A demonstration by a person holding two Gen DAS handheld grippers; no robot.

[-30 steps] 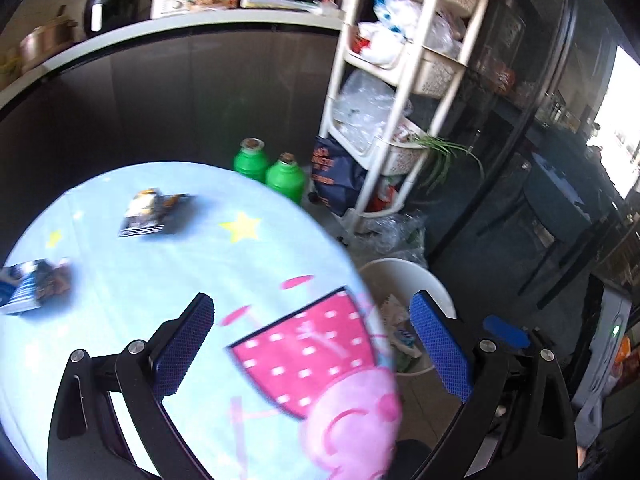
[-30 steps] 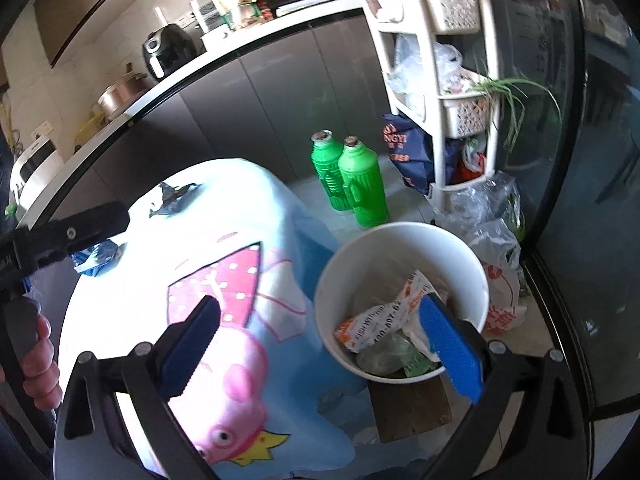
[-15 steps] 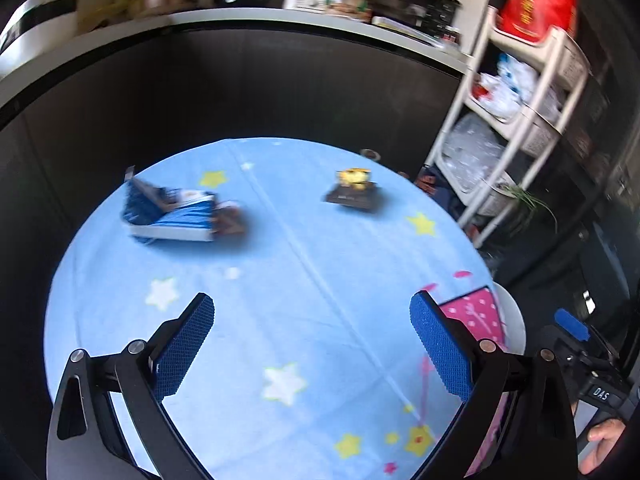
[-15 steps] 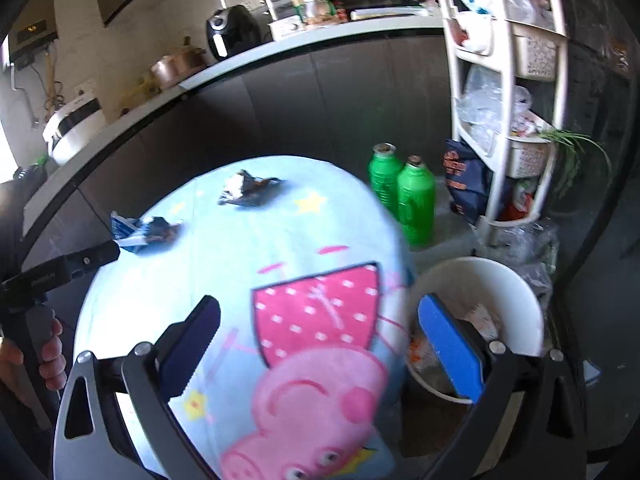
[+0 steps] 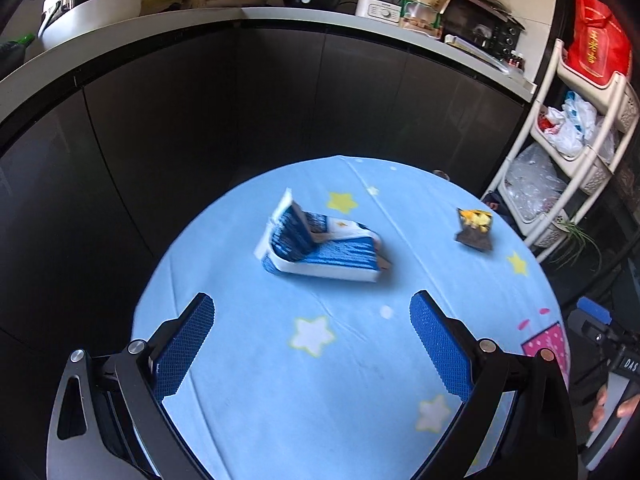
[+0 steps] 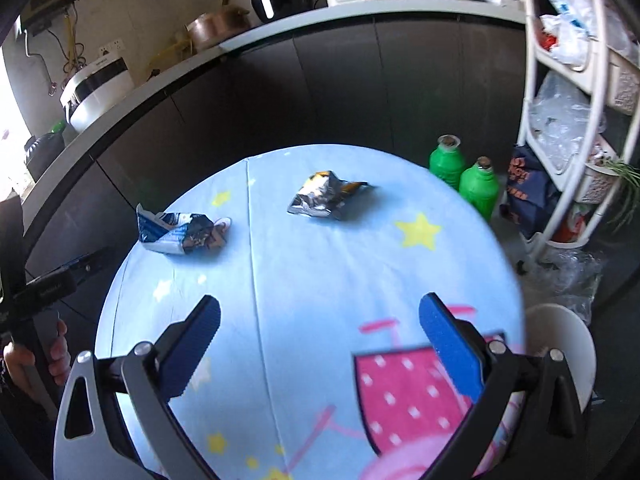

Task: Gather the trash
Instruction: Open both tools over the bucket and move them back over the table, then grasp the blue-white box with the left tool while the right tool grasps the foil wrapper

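Observation:
Two pieces of trash lie on a round table under a light blue cartoon cloth [image 5: 320, 380] [image 6: 320, 280]. A blue-and-white crumpled wrapper [image 5: 320, 246] [image 6: 180, 232] sits ahead of my left gripper [image 5: 312, 344], which is open and empty above the cloth. A silver, yellow and dark crumpled snack bag [image 5: 474, 228] [image 6: 326, 196] lies further right. My right gripper [image 6: 320, 340] is open and empty over the table. A white bin [image 6: 560, 352] stands on the floor at the table's right edge.
Dark cabinets with a white counter [image 5: 280, 16] curve behind the table. Two green bottles [image 6: 464, 176] and a white shelf rack [image 6: 560, 100] [image 5: 560, 140] with bags stand on the floor to the right. A hand [image 6: 36, 356] holds the other gripper at the left.
Both grippers swung left, away from the bin and over the table. The blue wrapper now sits centred ahead of the left gripper. Both stayed open.

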